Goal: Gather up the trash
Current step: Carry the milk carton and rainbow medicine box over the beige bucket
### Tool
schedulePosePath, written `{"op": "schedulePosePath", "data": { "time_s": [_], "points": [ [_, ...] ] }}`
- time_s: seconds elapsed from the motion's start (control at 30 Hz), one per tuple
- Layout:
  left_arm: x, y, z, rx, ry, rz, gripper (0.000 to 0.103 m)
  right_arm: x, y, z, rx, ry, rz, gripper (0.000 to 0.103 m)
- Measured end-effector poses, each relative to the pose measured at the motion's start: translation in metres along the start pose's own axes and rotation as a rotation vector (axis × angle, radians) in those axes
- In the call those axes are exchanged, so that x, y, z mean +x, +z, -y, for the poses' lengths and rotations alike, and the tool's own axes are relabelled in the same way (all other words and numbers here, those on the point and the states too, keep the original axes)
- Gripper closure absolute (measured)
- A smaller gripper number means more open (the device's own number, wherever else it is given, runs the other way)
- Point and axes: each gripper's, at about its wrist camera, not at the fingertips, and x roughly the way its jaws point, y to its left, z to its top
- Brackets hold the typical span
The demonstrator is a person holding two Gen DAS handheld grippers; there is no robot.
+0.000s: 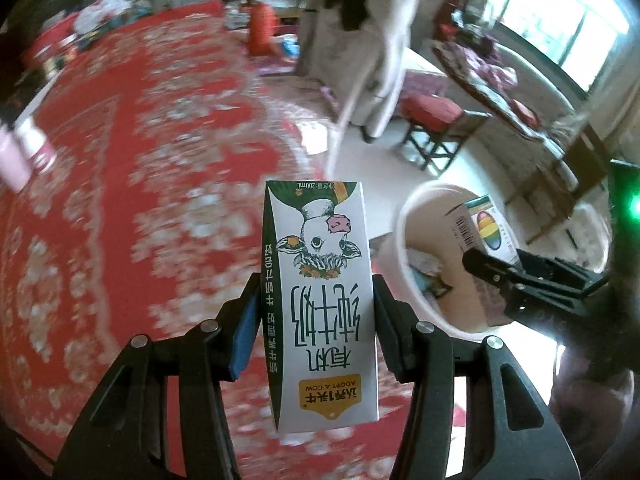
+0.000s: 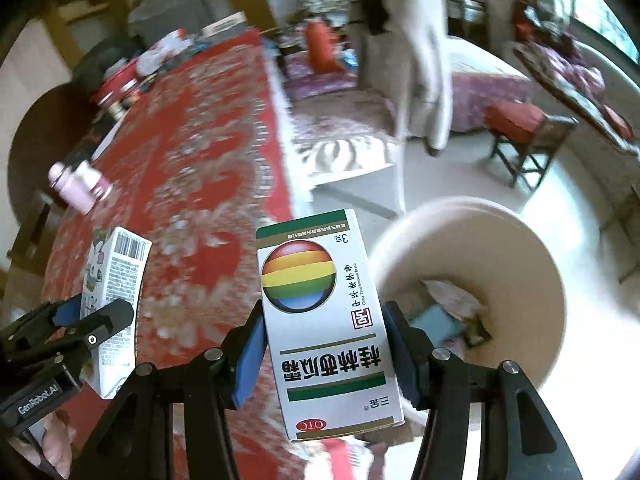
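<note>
Carrying both finds to the bin [image 2: 472, 240], I'd say, was the step in hand. Left tongs [image 1: 316, 320] were clamped tight on the milk carton [image 1: 320, 300], which hung over the bench [image 1: 120, 200], left of the bin. Right tongs [image 2: 324, 344] pinched the medicine box [image 2: 328, 320] shut-tight too, right at the bin's near rim. Next move probably called for getting the box over the bin's mouth, then loosening. Bin sat just off the bench edge, with open floor beyond it, so there was plenty of room.

Both wrist views look closely along their fingers, sharing the red tablecloth [image 1: 120, 160] and bin [image 2: 500, 240].
</note>
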Motion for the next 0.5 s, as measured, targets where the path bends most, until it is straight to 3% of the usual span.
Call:
{"op": "schedulePosePath", "data": {
  "time_s": [0.27, 0.5],
  "points": [
    [0.027, 0.013, 0.072, 0.080, -0.079, -0.025, 0.053, -0.011, -0.014, 0.072, 0.127, -0.071, -0.003, 0.049],
    [0.054, 0.019, 0.107, 0.085, -0.104, -0.060, 0.053, -0.013, -0.020, 0.115, 0.208, -0.100, -0.015, 0.049]
  ]
}}
